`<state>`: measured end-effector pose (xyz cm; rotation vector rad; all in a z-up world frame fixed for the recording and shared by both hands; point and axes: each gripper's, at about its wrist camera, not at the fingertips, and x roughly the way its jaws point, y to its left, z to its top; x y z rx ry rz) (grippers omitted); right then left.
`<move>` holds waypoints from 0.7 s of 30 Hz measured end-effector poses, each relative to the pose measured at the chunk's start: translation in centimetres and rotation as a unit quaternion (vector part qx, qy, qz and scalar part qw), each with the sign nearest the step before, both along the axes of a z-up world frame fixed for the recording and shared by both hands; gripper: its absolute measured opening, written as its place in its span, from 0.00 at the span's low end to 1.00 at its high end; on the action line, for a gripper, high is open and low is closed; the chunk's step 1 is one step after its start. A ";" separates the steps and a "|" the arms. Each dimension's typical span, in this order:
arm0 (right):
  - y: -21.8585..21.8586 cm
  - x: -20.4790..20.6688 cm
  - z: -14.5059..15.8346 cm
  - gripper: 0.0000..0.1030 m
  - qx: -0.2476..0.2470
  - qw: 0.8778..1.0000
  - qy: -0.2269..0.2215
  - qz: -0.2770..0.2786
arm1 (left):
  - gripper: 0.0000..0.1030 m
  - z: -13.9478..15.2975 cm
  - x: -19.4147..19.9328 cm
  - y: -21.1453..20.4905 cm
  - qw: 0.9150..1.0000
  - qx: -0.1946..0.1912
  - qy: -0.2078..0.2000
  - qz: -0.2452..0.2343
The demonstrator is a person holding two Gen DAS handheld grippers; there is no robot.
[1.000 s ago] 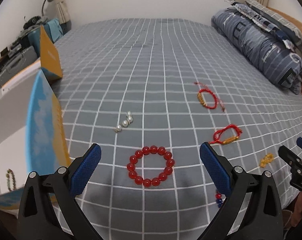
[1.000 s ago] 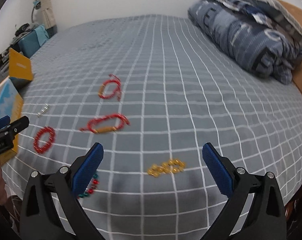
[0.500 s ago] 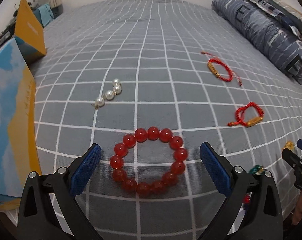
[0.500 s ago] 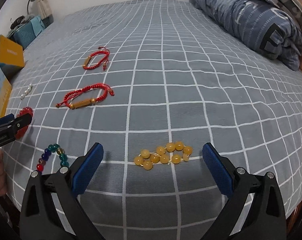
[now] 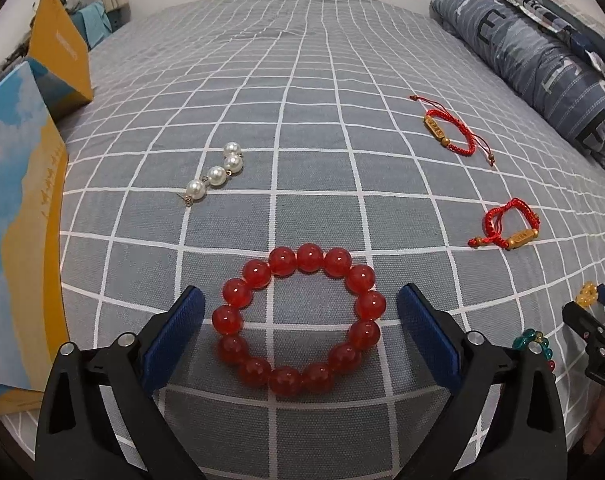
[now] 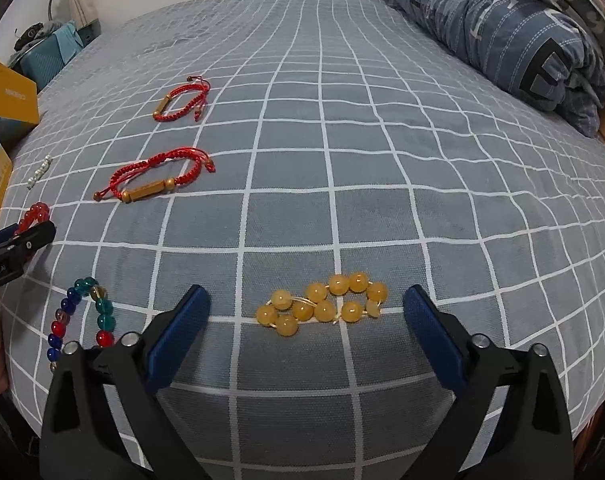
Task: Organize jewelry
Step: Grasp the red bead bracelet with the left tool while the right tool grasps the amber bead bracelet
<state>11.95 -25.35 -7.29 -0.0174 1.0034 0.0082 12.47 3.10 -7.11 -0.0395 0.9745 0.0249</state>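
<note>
A bracelet of big red beads (image 5: 238, 294) lies flat on the grey checked bed sheet (image 5: 302, 120). My left gripper (image 5: 300, 300) straddles it; the jaws are closing, the blue pads stand clear of the beads on both sides. A bunched yellow bead bracelet (image 6: 322, 308) lies between the pads of my right gripper (image 6: 306, 298), whose jaws are also closing without touching it. Two red cord bracelets (image 6: 158, 172) (image 6: 180, 100), a short pearl strand (image 5: 216, 174) and a multicoloured bead bracelet (image 6: 101, 320) lie nearby.
A blue and yellow box (image 5: 18, 220) stands at the bed's left edge, a second yellow box (image 5: 60, 56) behind it. A folded blue striped duvet (image 5: 542, 60) fills the far right. The bed's near edge runs just below both grippers.
Both grippers have come down toward the sheet. The red beads and the yellow beads now sit larger and lower, between the pads. The jaws have narrowed slightly.
</note>
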 end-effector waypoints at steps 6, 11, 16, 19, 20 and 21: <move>-0.1 -0.1 0.0 0.70 0.006 1.000 0.004 -0.001 | 0.70 0.2 -0.3 0.1 1.000 0.000 -0.004 -0.001; -0.2 -0.5 0.2 0.46 0.003 1.000 0.001 -0.012 | 0.49 0.4 -0.5 -0.1 1.000 0.001 -0.004 -0.006; -0.9 -0.5 0.3 0.15 -0.004 0.999 -0.001 -0.034 | 0.21 0.7 -0.7 -0.1 1.000 0.001 -0.004 -0.011; -0.9 -0.6 0.5 0.10 -0.007 0.999 -0.008 -0.037 | 0.13 0.9 -0.9 -0.2 1.000 0.002 -0.010 -0.014; -0.9 -0.6 0.5 0.10 -0.008 0.999 -0.010 -0.037 | 0.13 0.9 -1.0 -0.1 1.000 0.001 -0.010 -0.013; -0.9 -0.6 0.6 0.10 -0.007 0.999 -0.013 -0.039 | 0.13 0.9 -1.0 -0.1 1.000 -0.001 -0.011 -0.013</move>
